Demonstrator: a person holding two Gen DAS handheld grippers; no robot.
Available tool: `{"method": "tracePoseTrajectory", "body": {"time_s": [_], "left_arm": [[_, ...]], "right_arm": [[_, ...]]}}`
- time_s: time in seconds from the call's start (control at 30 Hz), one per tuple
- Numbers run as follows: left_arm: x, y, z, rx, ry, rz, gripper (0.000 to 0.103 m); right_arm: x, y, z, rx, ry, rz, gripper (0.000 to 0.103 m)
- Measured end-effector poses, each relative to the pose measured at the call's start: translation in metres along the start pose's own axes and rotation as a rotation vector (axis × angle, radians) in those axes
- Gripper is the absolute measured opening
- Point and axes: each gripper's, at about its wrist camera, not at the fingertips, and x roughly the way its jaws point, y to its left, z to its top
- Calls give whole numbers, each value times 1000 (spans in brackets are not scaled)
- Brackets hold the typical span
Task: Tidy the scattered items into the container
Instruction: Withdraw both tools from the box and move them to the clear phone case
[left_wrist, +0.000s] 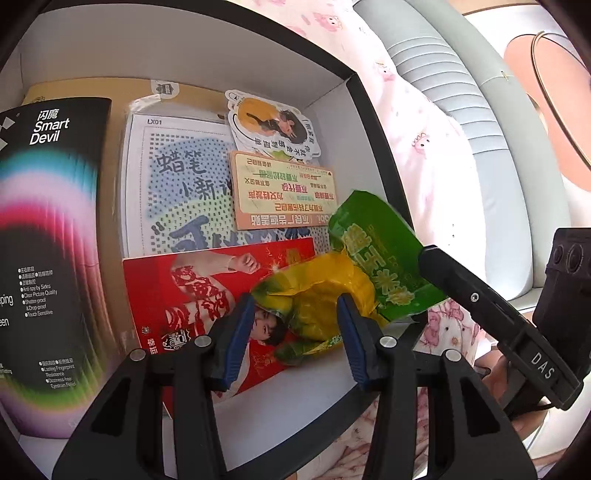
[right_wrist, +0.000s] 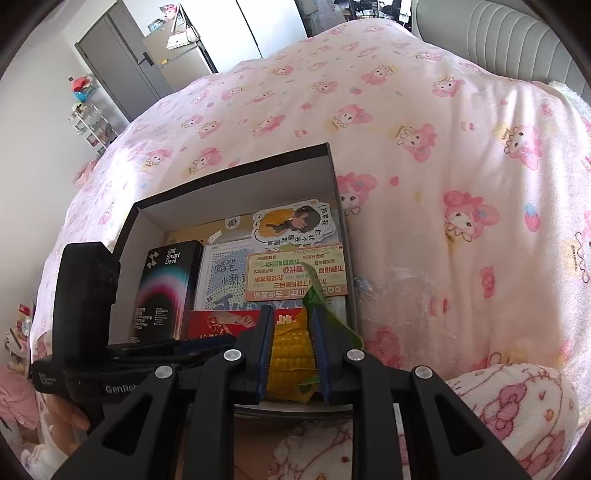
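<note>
The corn snack bag (right_wrist: 290, 354) is pinched tight in my right tongs (right_wrist: 291, 354), low over the box (right_wrist: 236, 173) by the red card (left_wrist: 207, 295). My left tongs (left_wrist: 295, 325) are open, holding nothing. I think I let go next, so it drops inside

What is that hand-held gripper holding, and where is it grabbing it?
The right hand-held gripper pinches the yellow-and-green corn snack packet across its yellow middle, over the box. The left hand-held gripper is open, holding nothing.
</note>
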Motion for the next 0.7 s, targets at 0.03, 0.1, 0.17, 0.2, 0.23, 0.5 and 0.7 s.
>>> {"method": "tracePoseTrajectory", "body": {"time_s": [0.03, 0.1, 0.17, 0.2, 0.23, 0.5, 0.7], "left_arm": [[2, -3, -1, 19, 5, 10, 46], [3, -9, -4, 55, -5, 29, 46], [-3, -11, -4, 70, -38, 32, 46], [-8, -12, -4, 72, -65, 43, 46], [-15, -12, -5, 76, -95, 57, 46], [-76, -16, -17, 102, -250, 128, 50], [-118, -29, -29, 99, -330, 153, 55]], "right_arm": [[0, 1, 0, -6, -4, -8, 18], [2, 6, -1, -31, -3, -37, 18], [3, 11, -3, -53, -3, -71, 19], [2, 13, -4, -58, -4, -85, 20], [2, 14, -5, -59, -2, -93, 21], [-9, 29, 0, -72, -8, -79, 29], [-30, 67, -1, -134, -47, -26, 37]]}}
